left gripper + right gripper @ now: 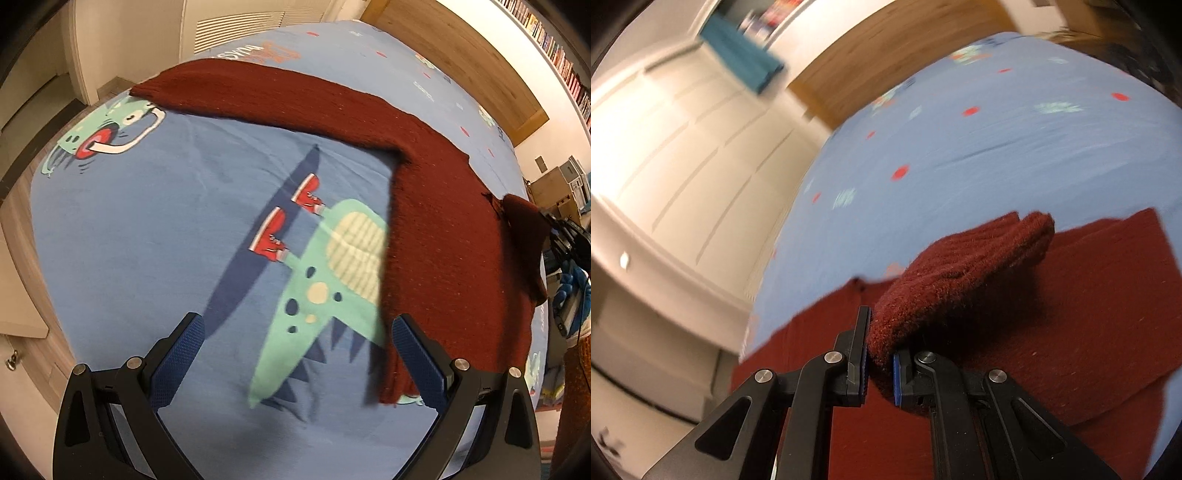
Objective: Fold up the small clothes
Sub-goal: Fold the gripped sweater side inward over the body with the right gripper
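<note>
Right tool clamped the sweater sleeve, lifted to fold inward; left tool wide, empty over the bed.

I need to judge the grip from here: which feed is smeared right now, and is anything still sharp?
Right wrist view: wall and bedsheet streaked by motion blur, while the right claw and the maroon sweater fold it pinches stay crisp. Left wrist view: mostly sharp, strong fisheye bulge, the sweater's near edge smeared, the left claw open and clear.
</note>
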The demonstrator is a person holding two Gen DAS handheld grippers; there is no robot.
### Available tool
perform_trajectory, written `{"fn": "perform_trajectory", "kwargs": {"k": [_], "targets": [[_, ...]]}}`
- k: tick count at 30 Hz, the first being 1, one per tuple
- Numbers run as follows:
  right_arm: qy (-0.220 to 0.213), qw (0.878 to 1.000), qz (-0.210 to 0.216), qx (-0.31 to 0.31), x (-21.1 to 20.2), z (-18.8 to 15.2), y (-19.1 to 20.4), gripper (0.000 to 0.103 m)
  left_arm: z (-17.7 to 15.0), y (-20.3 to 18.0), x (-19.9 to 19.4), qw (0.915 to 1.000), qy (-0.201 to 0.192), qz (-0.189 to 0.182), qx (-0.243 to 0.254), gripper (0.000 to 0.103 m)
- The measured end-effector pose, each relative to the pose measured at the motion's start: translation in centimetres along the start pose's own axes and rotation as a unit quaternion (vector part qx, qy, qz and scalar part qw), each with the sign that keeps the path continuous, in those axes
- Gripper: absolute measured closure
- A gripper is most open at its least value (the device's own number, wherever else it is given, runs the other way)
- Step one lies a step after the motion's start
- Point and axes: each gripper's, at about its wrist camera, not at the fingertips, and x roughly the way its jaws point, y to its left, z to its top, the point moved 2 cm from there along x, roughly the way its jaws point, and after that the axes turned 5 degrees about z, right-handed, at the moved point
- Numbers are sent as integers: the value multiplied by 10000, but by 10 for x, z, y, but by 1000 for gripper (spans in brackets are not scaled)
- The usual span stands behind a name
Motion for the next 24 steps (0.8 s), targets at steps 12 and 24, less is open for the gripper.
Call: {"fn": "perform_trajectory", "kwargs": {"k": [12,24], "targets": [[1304,9742,-904,-1607,99,-90,42,91,0,7,12,10000,28,49,-57,3],[1455,9677,-735,-1925,118,-108,68,90,0,5,15,10000,0,38,-83,3]]}}
